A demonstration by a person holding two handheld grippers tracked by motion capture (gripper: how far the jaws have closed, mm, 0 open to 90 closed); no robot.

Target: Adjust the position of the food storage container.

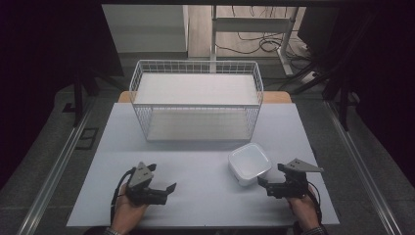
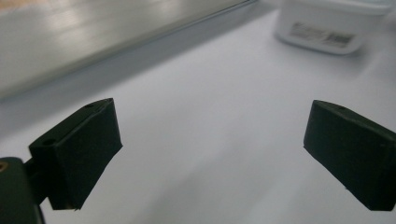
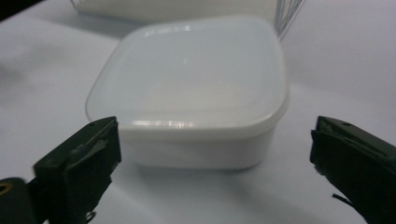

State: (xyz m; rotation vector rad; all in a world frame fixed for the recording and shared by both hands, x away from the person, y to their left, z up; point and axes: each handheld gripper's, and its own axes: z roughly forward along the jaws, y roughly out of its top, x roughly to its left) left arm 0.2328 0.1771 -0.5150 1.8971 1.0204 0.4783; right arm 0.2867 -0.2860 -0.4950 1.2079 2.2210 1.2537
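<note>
Dim room, dark at both sides; cables seen trailing on the floor beyond the bench. Bench top pale grey, matte, lit from above. White wire basket stood at the far middle of the bench, upright, open side up, with a pale flat liner inside.

White plastic container with a fitted translucent lid sat on the bench, right of centre, just in front of the basket's right near corner and apart from it. Turned a little askew to the bench edge. Label noted on one side wall in the left gripper view.

Left hand-held gripper held low over the near left part of the bench, pointed towards the right, well apart from the container. Jaws spread wide, nothing between them but bare bench; same in its own view, with the container far off at the upper right.

Right hand-held gripper held near the right edge, pointed left towards the container and just beside its near right corner. Jaws spread wide, pads clear of the walls. In the right gripper view container seen straight ahead between the two jaws, not pinched, basket wire behind it.
</note>
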